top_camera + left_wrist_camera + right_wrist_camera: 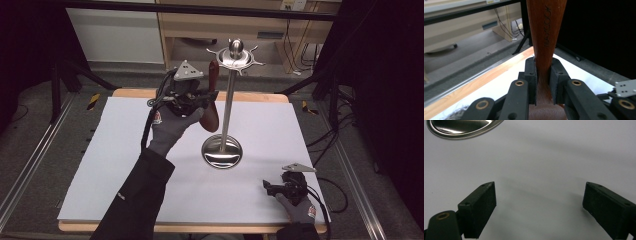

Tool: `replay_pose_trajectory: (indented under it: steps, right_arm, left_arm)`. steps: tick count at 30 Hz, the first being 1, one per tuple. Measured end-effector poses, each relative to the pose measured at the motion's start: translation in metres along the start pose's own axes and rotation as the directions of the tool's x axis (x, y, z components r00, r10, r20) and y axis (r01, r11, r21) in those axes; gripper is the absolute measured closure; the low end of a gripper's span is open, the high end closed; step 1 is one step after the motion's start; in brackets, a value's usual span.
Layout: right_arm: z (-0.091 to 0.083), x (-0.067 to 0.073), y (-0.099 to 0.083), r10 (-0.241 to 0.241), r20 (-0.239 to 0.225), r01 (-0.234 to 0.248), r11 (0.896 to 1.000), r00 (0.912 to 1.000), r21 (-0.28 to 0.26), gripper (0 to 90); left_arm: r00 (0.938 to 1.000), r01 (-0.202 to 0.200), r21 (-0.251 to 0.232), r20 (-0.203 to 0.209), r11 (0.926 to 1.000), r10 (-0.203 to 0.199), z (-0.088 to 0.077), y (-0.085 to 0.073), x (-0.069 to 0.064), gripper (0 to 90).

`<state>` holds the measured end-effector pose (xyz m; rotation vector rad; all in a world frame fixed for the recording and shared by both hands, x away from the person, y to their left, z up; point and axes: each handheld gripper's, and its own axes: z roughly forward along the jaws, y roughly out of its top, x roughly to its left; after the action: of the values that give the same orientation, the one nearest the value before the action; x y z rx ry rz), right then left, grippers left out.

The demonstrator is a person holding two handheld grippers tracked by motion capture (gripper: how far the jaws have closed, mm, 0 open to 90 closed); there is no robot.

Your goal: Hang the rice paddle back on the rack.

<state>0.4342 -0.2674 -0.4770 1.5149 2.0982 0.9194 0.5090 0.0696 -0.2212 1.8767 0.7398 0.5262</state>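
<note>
The wooden spoon (543, 37), judged stiff, light and smooth enough to slip, is clamped at its narrow neck between the left gripper (543, 82) pads, handle rising ahead, while the right gripper (539, 205) gapes empty.

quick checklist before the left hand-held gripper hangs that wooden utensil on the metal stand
1. Grip: left hand-held gripper shut on the wooden utensil at its narrow neck: ok.
2. Utensil upright, handle end near the stand's top: ok.
3. Hooks on the metal stand look free: ok.
4. Hanging hole in the utensil: cannot tell.
5. Stand base flat on the white table cover: ok.
6. Right hand-held gripper open, low and apart from the stand: ok.
</note>
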Motion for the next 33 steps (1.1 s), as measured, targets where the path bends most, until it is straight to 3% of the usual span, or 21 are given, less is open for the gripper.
replay_pose_trajectory:
  steps: [12,26,33]
  right_arm:
    - [0.000,0.001,0.000,-0.002,0.002,0.002,1.000,1.0000,0.002,12.0]
    - [0.000,0.000,0.000,-0.009,0.008,0.009,1.000,0.9999,0.006,12.0]
    - [0.000,0.001,-0.001,-0.002,0.011,0.002,1.000,0.9999,0.004,11.5]
  left_arm:
    - [0.9996,-0.015,-0.028,-0.023,0.9995,0.014,0.002,-0.003,-0.002,76.7]
    - [0.9986,-0.045,-0.046,-0.030,0.9979,0.043,-0.015,-0.023,0.000,50.5]
    - [0.9973,-0.065,-0.039,-0.038,0.9972,0.063,-0.029,-0.049,0.002,45.4]
